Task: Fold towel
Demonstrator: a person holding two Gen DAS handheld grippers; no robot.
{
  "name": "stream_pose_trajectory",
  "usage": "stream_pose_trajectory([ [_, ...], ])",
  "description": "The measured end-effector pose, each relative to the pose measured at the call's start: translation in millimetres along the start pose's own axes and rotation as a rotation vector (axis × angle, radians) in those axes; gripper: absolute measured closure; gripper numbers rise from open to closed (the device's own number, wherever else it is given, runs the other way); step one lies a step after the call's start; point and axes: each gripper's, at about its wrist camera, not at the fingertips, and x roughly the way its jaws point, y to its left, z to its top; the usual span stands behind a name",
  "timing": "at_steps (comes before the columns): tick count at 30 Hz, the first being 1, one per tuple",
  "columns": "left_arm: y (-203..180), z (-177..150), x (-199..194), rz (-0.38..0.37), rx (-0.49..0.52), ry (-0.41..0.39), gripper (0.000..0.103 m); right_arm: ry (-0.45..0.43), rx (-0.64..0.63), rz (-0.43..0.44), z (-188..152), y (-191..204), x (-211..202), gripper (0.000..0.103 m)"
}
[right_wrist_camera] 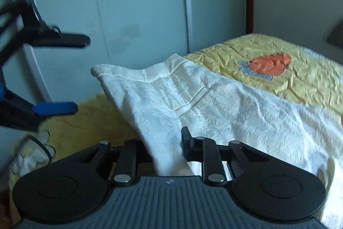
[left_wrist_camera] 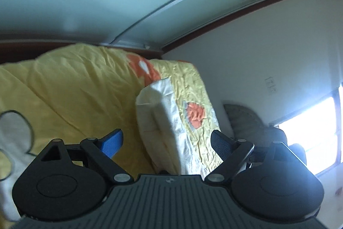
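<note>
We hold two grippers over a bed w/ yellow bedspread [right_wrist_camera: 300, 78]. White towel [right_wrist_camera: 214, 104] lies on the spread, near edge lifted toward the right wrist cam.

Right gripper [right_wrist_camera: 169, 149]: tongs drawn narrow, pinching a fold of the towel's near edge between them. Cloth rises from the jaws and runs away far-left to a free corner that sticks up, and far-right flat onto the spread. We judge the pinch is there to carry this edge over for a fold. One side held, rest dragging.

Left gripper [left_wrist_camera: 167, 141]: tongs wide, nothing between them. In its own cam the towel [left_wrist_camera: 158, 121] shows as a raised white ridge straight ahead, in line w/ the gap but beyond the tips, not touching. In the right cam the left gripper [right_wrist_camera: 79, 72] hangs at far left, blurred, fingers pointing right toward the towel's free corner, well apart from it. One blue finger [right_wrist_camera: 55, 108] low, one black above. We judge it is open so as to take that second corner. Not yet gripped.

Pose: right tool low, near the spread, aimed along the cloth. Left tool higher, tilted, aimed across at the towel.

Background: pale glass sliding doors [right_wrist_camera: 128, 14] behind bed, bright window [left_wrist_camera: 310, 132] at right in left cam. Orange patch [right_wrist_camera: 270, 63] on spread beside towel's far edge.

Fold barely begun, by our read. Risk: one-sided lift skews the cloth.
</note>
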Motion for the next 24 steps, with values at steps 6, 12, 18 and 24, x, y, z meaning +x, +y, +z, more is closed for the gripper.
stream_pose_trajectory([
  [6,8.5,4.3,48.0,0.07,-0.164,0.078,0.022,0.02,0.05,0.042,-3.5,-5.3,1.1,0.082],
  [12,-21.8,-3.5,64.2,0.271,0.196,-0.009,0.085,0.04,0.242,0.194,-1.5,-36.6,-14.9,0.057],
  [18,-98.5,-98.1,43.6,0.213,0.906,-0.176,0.088,-0.121,0.786,0.4,-11.4,-143.8,-59.1,0.026],
  [24,-112.8,-222.8,43.3,0.052,1.421,-0.169,0.088,-0.081,0.799,0.446,3.3,-178.7,-69.3,0.023],
])
